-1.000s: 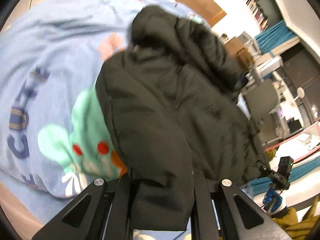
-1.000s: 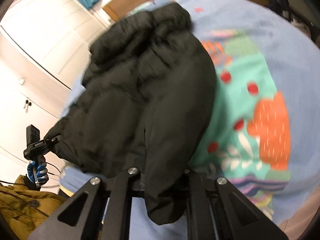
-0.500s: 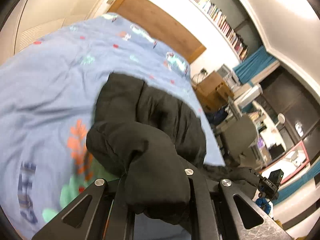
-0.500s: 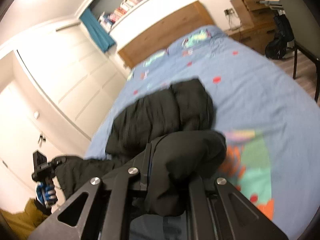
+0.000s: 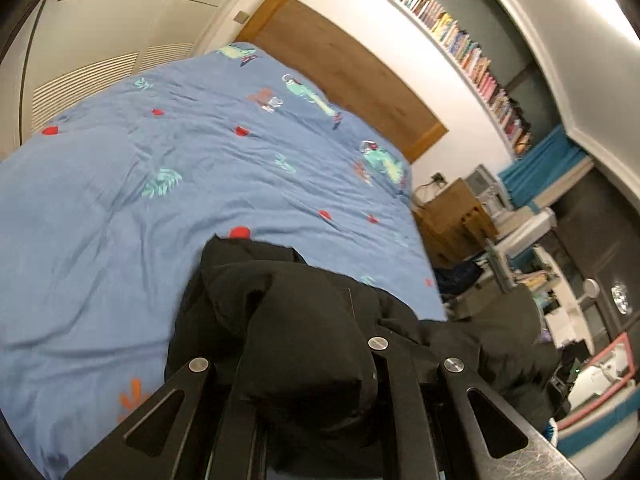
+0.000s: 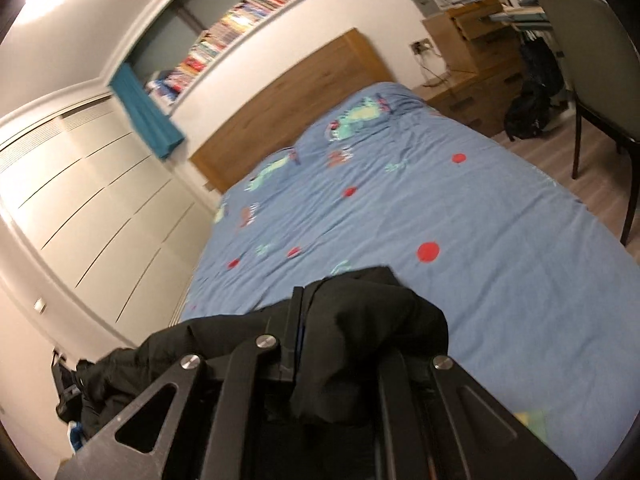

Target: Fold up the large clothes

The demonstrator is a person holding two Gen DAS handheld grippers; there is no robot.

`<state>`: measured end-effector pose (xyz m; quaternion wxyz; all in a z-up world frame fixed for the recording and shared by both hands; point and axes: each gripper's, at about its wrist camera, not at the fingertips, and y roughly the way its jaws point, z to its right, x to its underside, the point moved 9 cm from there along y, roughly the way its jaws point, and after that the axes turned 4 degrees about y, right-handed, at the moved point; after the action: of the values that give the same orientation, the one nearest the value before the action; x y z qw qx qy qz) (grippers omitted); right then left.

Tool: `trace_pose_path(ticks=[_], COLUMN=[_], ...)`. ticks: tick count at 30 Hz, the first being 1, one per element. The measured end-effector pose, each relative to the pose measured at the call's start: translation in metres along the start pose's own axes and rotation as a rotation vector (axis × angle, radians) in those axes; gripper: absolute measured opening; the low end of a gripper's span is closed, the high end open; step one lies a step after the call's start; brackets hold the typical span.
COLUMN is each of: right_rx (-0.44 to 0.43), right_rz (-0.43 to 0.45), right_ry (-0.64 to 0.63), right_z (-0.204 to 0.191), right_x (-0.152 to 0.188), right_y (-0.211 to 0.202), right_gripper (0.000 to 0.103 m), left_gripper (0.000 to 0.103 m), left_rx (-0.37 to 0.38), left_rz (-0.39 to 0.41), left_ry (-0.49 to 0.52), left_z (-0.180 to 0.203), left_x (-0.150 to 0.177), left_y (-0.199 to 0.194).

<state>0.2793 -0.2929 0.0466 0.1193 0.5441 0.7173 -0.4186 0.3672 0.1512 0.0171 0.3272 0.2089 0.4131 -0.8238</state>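
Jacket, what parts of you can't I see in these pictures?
- Left view: the jacket bunches over the left gripper, hiding the fingertips and its own lower part.
- Right view: jacket covers the right gripper; its far end runs off the left edge.
- Books on the shelf: titles blurred, too small.

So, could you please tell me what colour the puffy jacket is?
Black: the puffy padded jacket shows best in the left wrist view.
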Motion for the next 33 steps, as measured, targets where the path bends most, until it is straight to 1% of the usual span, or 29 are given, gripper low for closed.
trace_pose_path(ticks=[1,5,9,11,13,16,18,20,23,25,26,27,28,29,30,31,33], right_rx=[0.022,0.088,0.159,0.18,0.21,0.231,0.236,0.217,0.18,0.148,0.135,0.123,0.108,0.101,0.094,0.089,0.088], right_rz=[0.0,-0.008,-0.043,-0.059,-0.081,-0.114,-0.128,-0.133,-0.119,-0.095,-0.086,-0.076,-0.062,-0.051,-0.042,-0.033,-0.018], right_ry=[0.017,0.072,0.116,0.13,0.136,0.148,0.162,0.175,0.197,0.203,0.204,0.205,0.201,0.195,0.189,0.179,0.159], right_z=[0.006,0.032,0.062,0.072,0.084,0.098,0.105,0.108,0.109,0.106,0.104,0.101,0.096,0.092,0.087,0.082,0.073], right_x=[-0.008,-0.022,-0.024,-0.021,-0.017,-0.007,-0.001,0.003,0.002,-0.004,-0.007,-0.011,-0.017,-0.021,-0.026,-0.031,-0.04], right_y=[0.02,0.082,0.145,0.169,0.197,0.229,0.242,0.248,0.246,0.238,0.233,0.228,0.22,0.214,0.209,0.202,0.188], right_gripper=[0.009,0.01,0.01,0.01,0.01,0.011,0.011,0.013,0.017,0.027,0.03,0.038,0.046,0.05,0.055,0.057,0.058], left_gripper=[0.011,0.012,0.015,0.016,0.018,0.02,0.021,0.024,0.035,0.047,0.052,0.061,0.069,0.073,0.084,0.089,0.09], left_rx=[-0.023,-0.064,-0.11,-0.12,-0.11,-0.087,-0.074,-0.06,-0.028,-0.004,0.018,0.027,0.025,0.023,0.015,-0.007,-0.04], left_rz=[-0.005,-0.033,-0.081,-0.102,-0.112,-0.135,-0.136,-0.13,-0.108,-0.091,-0.077,-0.062,-0.048,-0.024,-0.006,0.018,0.053], left_ry=[0.005,0.003,0.021,0.023,0.003,-0.044,-0.065,-0.074,-0.092,-0.118,-0.144,-0.165,-0.173,-0.173,-0.169,-0.158,-0.125], left_z=[-0.005,-0.022,-0.041,-0.05,-0.059,-0.072,-0.077,-0.077,-0.073,-0.071,-0.07,-0.069,-0.068,-0.064,-0.062,-0.06,-0.054], left_x=[-0.008,-0.022,-0.025,-0.025,-0.024,-0.021,-0.019,-0.02,-0.025,-0.032,-0.037,-0.042,-0.047,-0.055,-0.061,-0.067,-0.076], left_y=[0.017,0.067,0.12,0.142,0.16,0.187,0.195,0.196,0.186,0.176,0.169,0.162,0.157,0.149,0.141,0.132,0.113])
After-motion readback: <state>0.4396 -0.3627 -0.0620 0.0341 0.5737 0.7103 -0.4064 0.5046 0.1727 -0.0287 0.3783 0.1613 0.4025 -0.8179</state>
